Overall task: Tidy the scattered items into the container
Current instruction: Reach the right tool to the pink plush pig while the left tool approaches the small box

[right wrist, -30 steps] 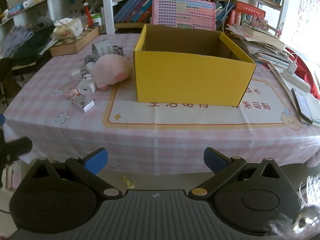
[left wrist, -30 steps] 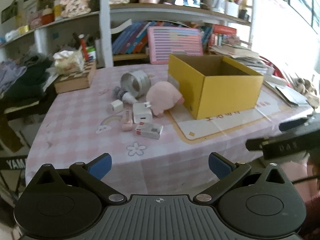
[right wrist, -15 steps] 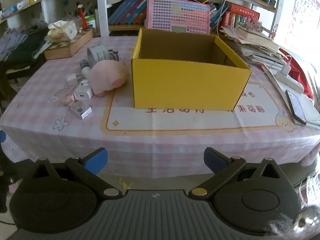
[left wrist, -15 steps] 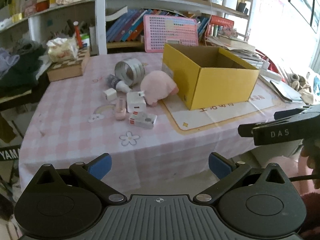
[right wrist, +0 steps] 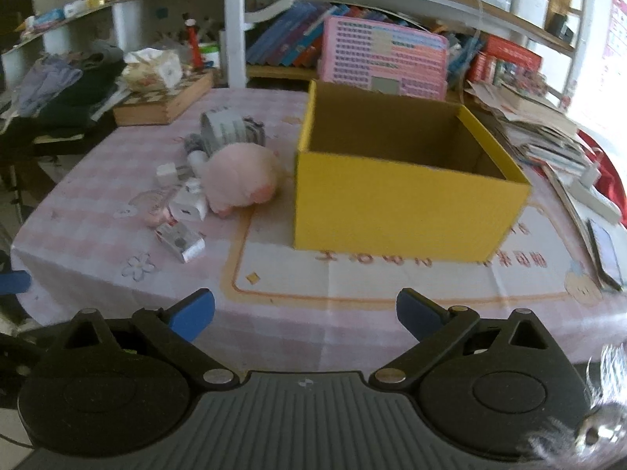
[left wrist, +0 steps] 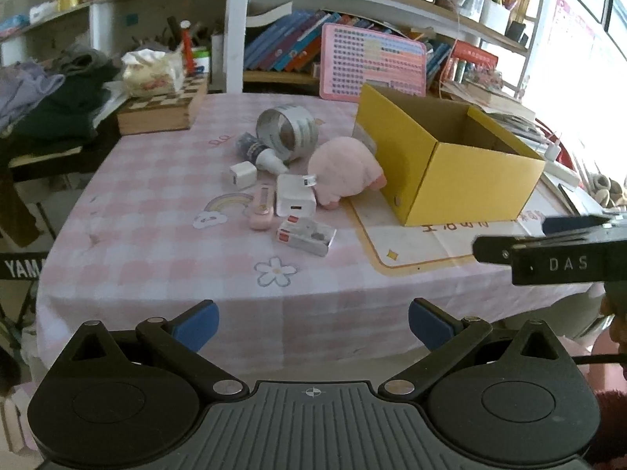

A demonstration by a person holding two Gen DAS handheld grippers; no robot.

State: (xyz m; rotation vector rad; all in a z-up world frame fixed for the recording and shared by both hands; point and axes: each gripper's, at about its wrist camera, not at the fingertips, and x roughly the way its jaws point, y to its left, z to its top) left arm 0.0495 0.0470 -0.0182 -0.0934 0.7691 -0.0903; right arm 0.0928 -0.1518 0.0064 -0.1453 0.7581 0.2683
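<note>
Cluttered shelf room, pink checked tabletop (left wrist: 156, 243).
Both grippers, left (left wrist: 313, 323) and right (right wrist: 305, 311), fingers wide, empty; scattered items (left wrist: 294, 192) lie frame centre, left of the yellow box (right wrist: 407, 192), nearer the left gripper.

Cluttered bookshelf behind a pink checked bench
Pink board (left wrist: 373, 63) leans against books (left wrist: 282, 49); chessboard box (left wrist: 162, 109) sits back-left

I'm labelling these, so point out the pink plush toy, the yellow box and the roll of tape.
pink plush toy (left wrist: 345, 168), left wrist view, its back.
yellow box (right wrist: 399, 203), right wrist view, front wall.
roll of tape (left wrist: 303, 129), left wrist view, outer band.
</note>
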